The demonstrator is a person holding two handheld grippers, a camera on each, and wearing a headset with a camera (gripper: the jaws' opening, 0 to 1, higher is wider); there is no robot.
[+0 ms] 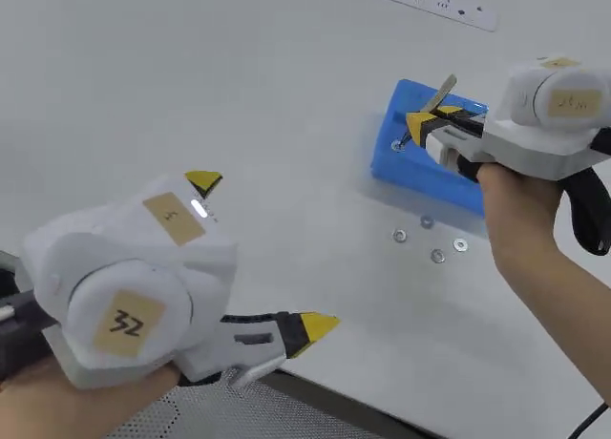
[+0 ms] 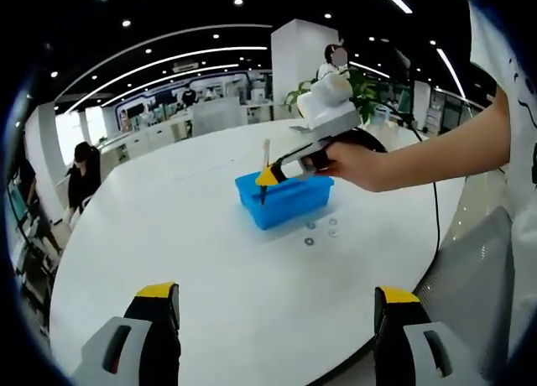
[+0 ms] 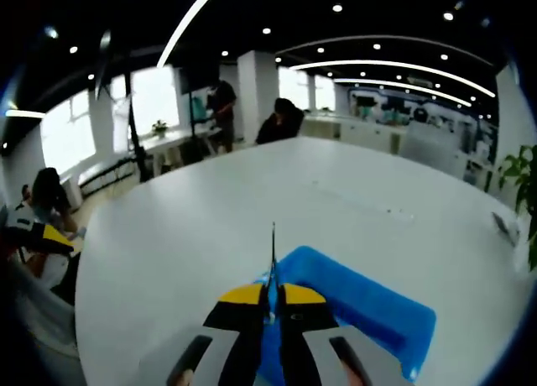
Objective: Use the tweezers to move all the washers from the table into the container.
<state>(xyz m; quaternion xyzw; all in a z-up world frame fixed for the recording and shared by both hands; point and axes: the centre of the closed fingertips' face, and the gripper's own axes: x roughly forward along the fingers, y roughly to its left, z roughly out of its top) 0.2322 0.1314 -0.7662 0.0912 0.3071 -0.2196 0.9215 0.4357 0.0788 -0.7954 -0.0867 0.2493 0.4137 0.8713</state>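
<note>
Over the container (image 1: 431,175), right gripper (image 1: 421,124) clamps tweezers (image 1: 440,94); left gripper (image 1: 262,254) fingers spread apart

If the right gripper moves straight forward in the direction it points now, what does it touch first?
Most likely the blue container: the right gripper, shut on the tweezers, points into it, so the tweezers' tip would touch its inside first. Depth is unclear.
</note>
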